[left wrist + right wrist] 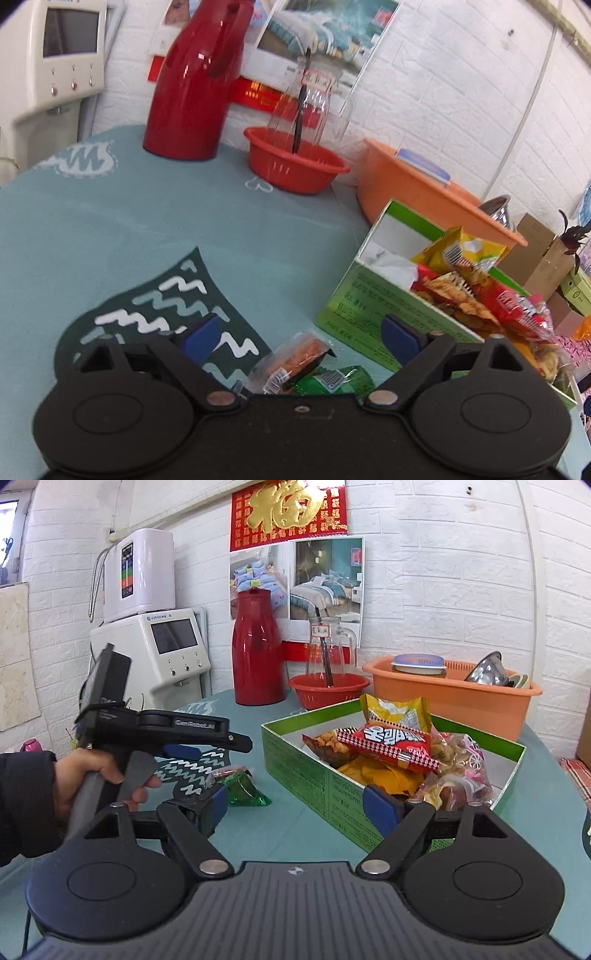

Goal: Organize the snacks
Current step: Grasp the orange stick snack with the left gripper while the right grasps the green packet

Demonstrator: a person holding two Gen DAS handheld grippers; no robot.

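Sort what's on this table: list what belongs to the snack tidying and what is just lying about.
Job:
green box holding snack bags
red snack bag
green packet on the cloth
orange packet beside it

Lying about:
red thermos
glass jug
red colander
orange basin

Right tongs [291, 806]: black arms spread wide, blue pads [375, 808] far apart, nothing between them, pointing slightly downward. Left tongs [301, 334]: arms also spread, blue pads [201, 338] apart, tilted down more steeply. Left hand [92, 779] in dark sleeve [26, 805] grips grey handle, fingers [144, 792] curled around it.
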